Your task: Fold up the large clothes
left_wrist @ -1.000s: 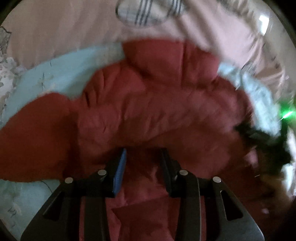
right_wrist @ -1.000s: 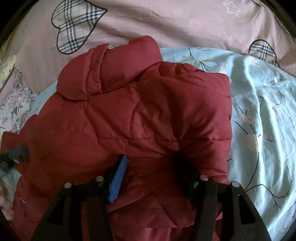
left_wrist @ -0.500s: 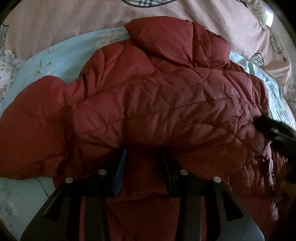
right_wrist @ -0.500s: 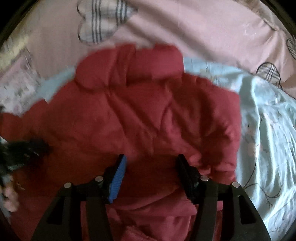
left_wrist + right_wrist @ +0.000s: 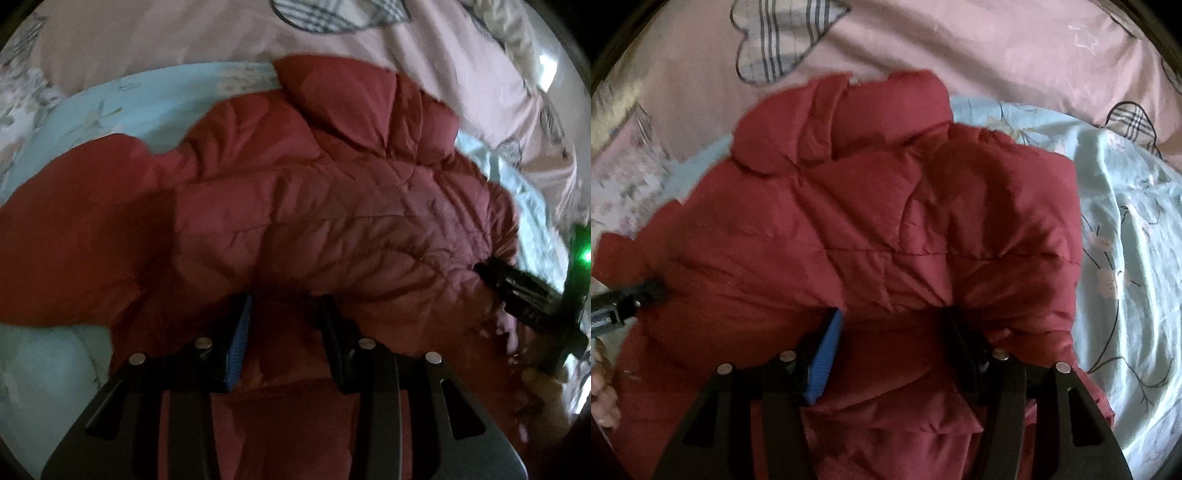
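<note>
A red quilted jacket is spread on a blue sheet, with a pink quilt beyond it. Its lower part appears to be doubled up over the body, so a first fold is judged under way; one sleeve is left lying out to the side. The left gripper and right gripper are each seen part open, with jacket fabric bunched between the jaws; a firm grip cannot be confirmed.
</note>
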Demonstrator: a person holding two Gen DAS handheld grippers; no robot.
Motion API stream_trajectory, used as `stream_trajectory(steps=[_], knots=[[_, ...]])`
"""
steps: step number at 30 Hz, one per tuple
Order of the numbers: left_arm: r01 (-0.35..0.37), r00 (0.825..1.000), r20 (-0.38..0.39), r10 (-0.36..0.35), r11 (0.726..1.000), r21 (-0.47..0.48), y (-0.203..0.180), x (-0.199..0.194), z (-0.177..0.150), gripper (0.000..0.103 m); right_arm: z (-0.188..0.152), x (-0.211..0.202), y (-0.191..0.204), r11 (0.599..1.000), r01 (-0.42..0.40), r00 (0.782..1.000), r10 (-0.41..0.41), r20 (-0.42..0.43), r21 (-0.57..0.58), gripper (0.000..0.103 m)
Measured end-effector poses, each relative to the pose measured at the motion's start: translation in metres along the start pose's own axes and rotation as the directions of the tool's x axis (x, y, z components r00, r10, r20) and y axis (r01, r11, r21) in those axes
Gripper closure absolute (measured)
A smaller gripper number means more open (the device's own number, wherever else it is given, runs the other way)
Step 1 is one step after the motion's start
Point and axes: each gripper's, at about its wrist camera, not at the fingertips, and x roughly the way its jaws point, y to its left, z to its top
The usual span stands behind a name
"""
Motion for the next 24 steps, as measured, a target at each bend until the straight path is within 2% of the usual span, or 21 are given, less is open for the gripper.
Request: stream_trajectory(steps=[3, 9, 10, 13, 14, 17, 21, 24], knots=[[-0.004, 1.000, 0.029, 0.005, 0.999, -0.039, 0.015, -0.019, -0.006, 0.068, 0.000, -0.022, -0.002, 0.999, -0.043, 0.998, 0.042, 0.036, 0.021, 0.044], [0.008, 0.999, 0.040, -0.002, 0.986, -0.164, 0.062, -0.040, -0.022, 0.068, -0.014, -0.058, 0.007, 0.993, -0.115, 0.993, 0.114, 0.033, 0.027, 0.044], [0.006, 0.999, 0.040, 0.002, 0.984, -0.181, 0.069, -0.041, -0.024, 0.065, -0.018, -0.064, 0.008, 0.991, -0.128, 0.992, 0.127, 0.029, 0.032, 0.044], [-0.008, 0.998, 0.058, 0.024, 0.967, -0.253, 0.096, -0.051, -0.034, 0.040, -0.030, -0.078, 0.011, 0.987, -0.159, 0.987, 0.158, 0.027, 0.023, 0.042], [-0.017, 0.996, 0.075, 0.041, 0.957, -0.288, 0.110, -0.056, -0.038, 0.036, -0.032, -0.081, 0.013, 0.987, -0.160, 0.987, 0.159, 0.027, 0.008, 0.039], [-0.035, 0.994, 0.082, 0.070, 0.928, -0.370, 0.142, -0.060, -0.045, 0.036, -0.041, -0.088, 0.017, 0.987, -0.160, 0.987, 0.160, 0.018, -0.013, 0.039], [-0.009, 0.994, 0.089, 0.059, 0.875, -0.484, 0.188, -0.062, -0.055, 0.036, -0.052, -0.095, 0.016, 0.979, -0.202, 0.979, 0.202, 0.008, 0.013, 0.039], [-0.045, 0.990, 0.089, 0.110, 0.843, -0.537, 0.216, -0.066, -0.061, 0.036, -0.057, -0.098, 0.016, 0.979, -0.204, 0.979, 0.204, 0.005, 0.022, 0.038]])
